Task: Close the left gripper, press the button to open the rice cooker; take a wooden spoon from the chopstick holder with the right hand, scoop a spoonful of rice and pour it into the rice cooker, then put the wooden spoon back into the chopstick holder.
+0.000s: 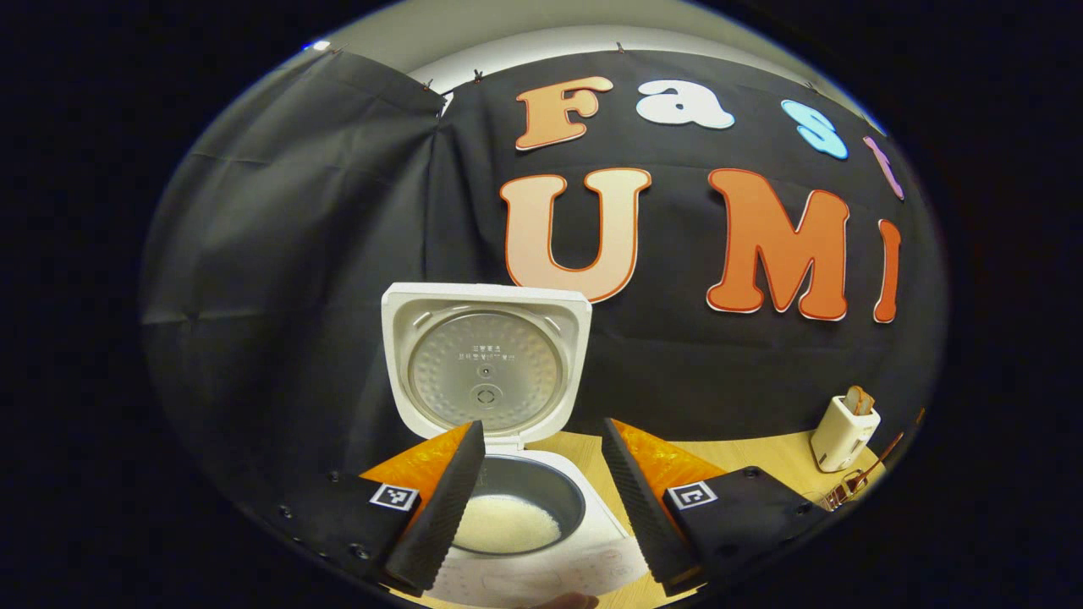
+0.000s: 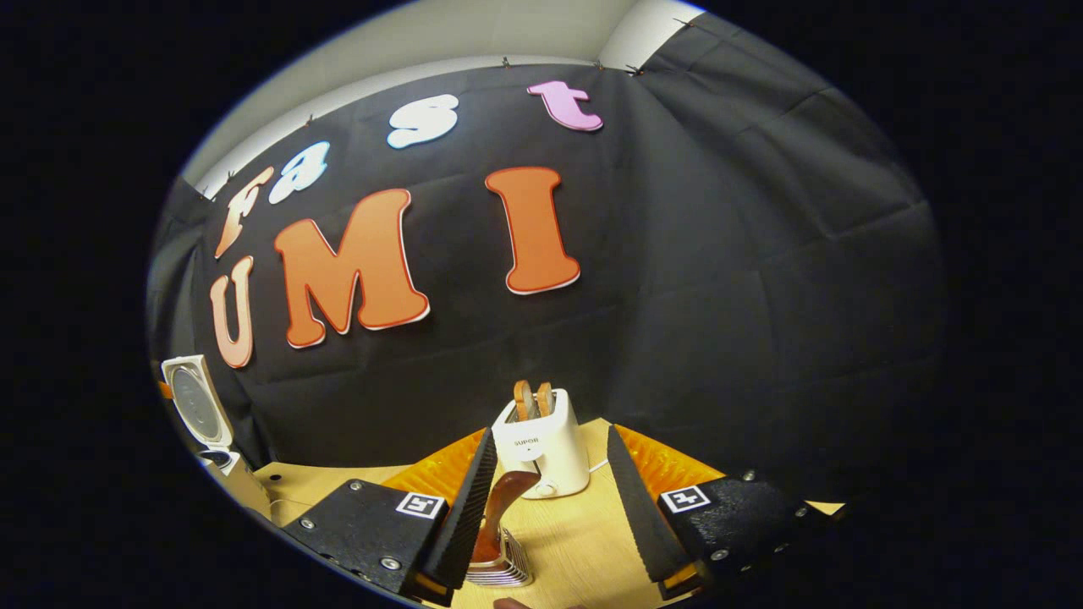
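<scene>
**Cooker open, spoon in its holder**

The left tongs (image 1: 541,499) stood released, fingers spread, above the white rice cooker (image 1: 525,516) on the pale wooden table (image 1: 753,452). Its lid (image 1: 485,365) was raised upright beyond the tips, and white rice (image 1: 508,523) lay in the grey inner pot between the fingers.

The right tongs (image 2: 546,503) were also released, gripping nothing. The brown wooden spoon (image 2: 505,499) stood in the ribbed metal chopstick holder (image 2: 501,568), just beside the left finger (whether touching it, unclear). Beyond the tips sat a white toaster (image 2: 546,452) holding bread slices.
</scene>
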The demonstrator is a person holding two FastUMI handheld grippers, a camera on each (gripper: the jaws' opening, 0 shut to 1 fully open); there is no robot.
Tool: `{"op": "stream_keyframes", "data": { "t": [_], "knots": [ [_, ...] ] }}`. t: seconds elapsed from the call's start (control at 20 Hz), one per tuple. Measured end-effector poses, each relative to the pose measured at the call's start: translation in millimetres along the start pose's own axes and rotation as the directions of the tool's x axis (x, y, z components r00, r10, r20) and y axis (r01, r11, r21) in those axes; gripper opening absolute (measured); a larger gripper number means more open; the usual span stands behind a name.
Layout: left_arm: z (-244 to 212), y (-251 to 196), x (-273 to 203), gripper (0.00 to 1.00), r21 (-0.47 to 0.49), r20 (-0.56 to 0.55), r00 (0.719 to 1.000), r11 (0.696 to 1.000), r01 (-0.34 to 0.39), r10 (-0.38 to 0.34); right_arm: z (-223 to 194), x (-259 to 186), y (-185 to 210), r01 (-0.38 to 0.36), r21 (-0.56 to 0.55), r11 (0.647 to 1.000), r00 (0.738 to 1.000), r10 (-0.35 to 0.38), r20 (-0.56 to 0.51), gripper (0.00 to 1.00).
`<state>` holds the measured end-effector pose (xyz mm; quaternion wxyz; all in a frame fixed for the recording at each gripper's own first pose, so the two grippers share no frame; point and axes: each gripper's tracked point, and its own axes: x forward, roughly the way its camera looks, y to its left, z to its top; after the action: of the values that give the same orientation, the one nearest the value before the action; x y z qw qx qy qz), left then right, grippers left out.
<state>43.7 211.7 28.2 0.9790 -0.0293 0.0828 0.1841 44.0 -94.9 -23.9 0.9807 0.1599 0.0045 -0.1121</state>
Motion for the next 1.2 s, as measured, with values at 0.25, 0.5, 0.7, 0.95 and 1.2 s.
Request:
{"op": "stream_keyframes", "data": {
  "t": [0.25,0.5,0.7,0.95,1.2],
  "knots": [
    [34,8,21,0.91,-0.039,-0.023,1.0,0.999,-0.019,0.019,34,-26,-4,0.008,-0.047,0.999,0.996,-0.004,0.086,0.78],
    [74,18,47,0.9,0.024,-0.008,0.997,0.997,-0.073,0.073,55,-45,-7,0.007,-0.11,0.994,0.99,0.009,0.139,0.78],
    [109,21,74,0.91,0.002,-0.003,0.996,0.996,-0.089,0.089,68,-52,-9,0.025,-0.159,0.987,0.987,0.002,0.163,0.78],
    [146,28,116,0.9,-0.037,-0.009,0.995,0.995,-0.097,0.096,79,-61,-4,0.008,-0.213,0.977,0.986,0.028,0.166,0.82],
    [136,41,159,0.9,-0.003,-0.081,0.986,0.989,-0.148,0.148,83,-68,-1,-0.019,-0.205,0.979,0.983,0.056,0.176,0.92]
  ]
}}
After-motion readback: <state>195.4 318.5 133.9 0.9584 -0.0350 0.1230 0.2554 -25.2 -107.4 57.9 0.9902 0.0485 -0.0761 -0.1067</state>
